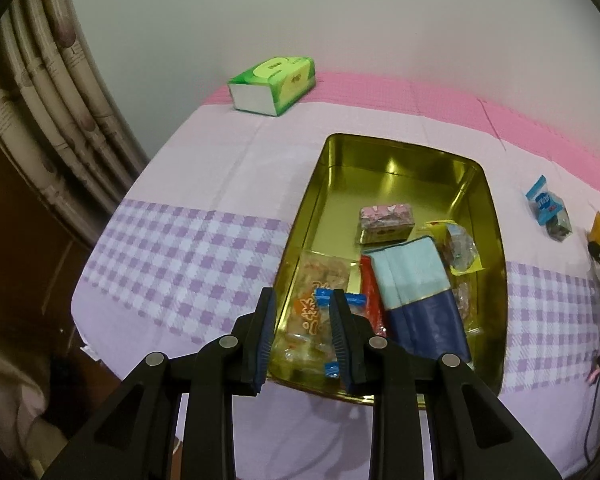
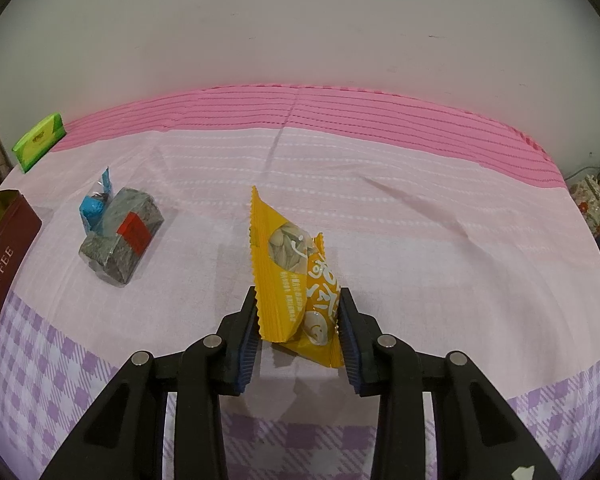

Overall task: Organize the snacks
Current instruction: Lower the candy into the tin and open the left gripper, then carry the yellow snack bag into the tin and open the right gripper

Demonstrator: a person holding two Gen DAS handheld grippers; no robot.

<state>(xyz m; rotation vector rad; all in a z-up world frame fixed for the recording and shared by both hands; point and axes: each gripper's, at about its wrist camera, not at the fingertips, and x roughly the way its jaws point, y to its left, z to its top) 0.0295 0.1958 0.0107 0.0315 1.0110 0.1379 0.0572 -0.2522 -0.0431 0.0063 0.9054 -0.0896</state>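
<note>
- Right gripper (image 2: 298,320) squeezed shut on a yellow crinkly snack packet (image 2: 288,272), gripped low down, top end poking up over the pink and purple cloth (image 2: 420,240).
- Gold metal tin (image 1: 496,240) far off to the left of that packet, already part full of snacks.
- Could slip: shiny, puffy wrapper, held only at the bottom, so a quick swing might tip it out.
- Could squash: too hard a squeeze might crush what is inside.
- Left gripper (image 1: 302,320) pulled in tight over the tin's near end. Clear packet with blue ends (image 1: 300,320) seen between the jaws; pinched or just lying below, cannot tell.
- Could bump: both grippers at the tin together, not much room.
- Grey wrapped snack with a blue end (image 2: 116,236) not yet in, lying on the way and easy to knock.
</note>
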